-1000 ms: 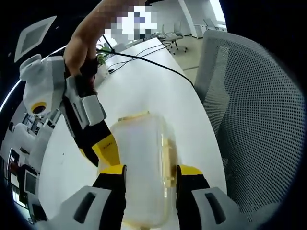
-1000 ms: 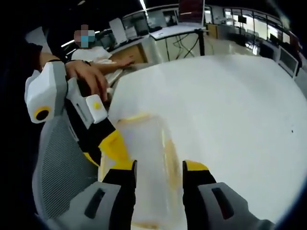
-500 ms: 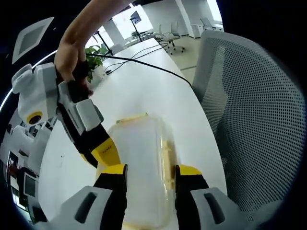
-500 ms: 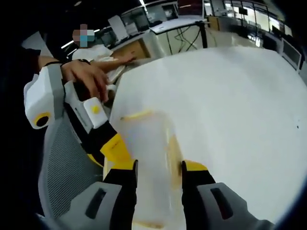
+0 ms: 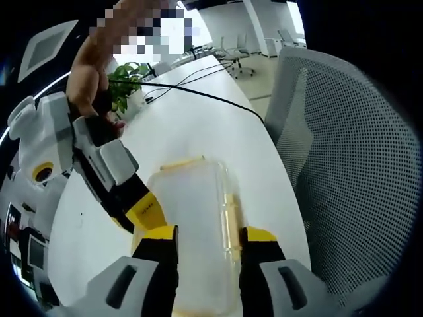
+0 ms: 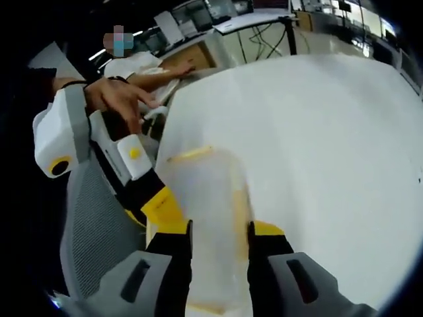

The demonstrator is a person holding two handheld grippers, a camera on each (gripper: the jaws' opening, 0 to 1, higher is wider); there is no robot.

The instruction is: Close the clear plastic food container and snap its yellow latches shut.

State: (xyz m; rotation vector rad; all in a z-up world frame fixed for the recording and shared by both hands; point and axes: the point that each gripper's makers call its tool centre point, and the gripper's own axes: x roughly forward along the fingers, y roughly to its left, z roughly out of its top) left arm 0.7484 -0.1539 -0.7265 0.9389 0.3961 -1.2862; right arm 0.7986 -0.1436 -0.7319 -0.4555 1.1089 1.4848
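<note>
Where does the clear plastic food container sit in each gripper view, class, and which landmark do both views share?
Left gripper view: clear container lower centre, between that gripper's jaws.
Right gripper view: container lower centre, between that gripper's jaws.
Shared landmark: the white table.

The left gripper view looks down along its own jaws from close above the container (image 5: 195, 224), facing across the white table (image 5: 198, 125) toward a mesh chair (image 5: 344, 158) and a distant office. The right gripper view (image 6: 211, 231) sits just as near, apparently facing the container from the opposite end, with the chair (image 6: 92, 224) at its left. Both views share the container, the table and the chair, and each catches the other gripper (image 5: 99, 172) (image 6: 109, 158).
</note>
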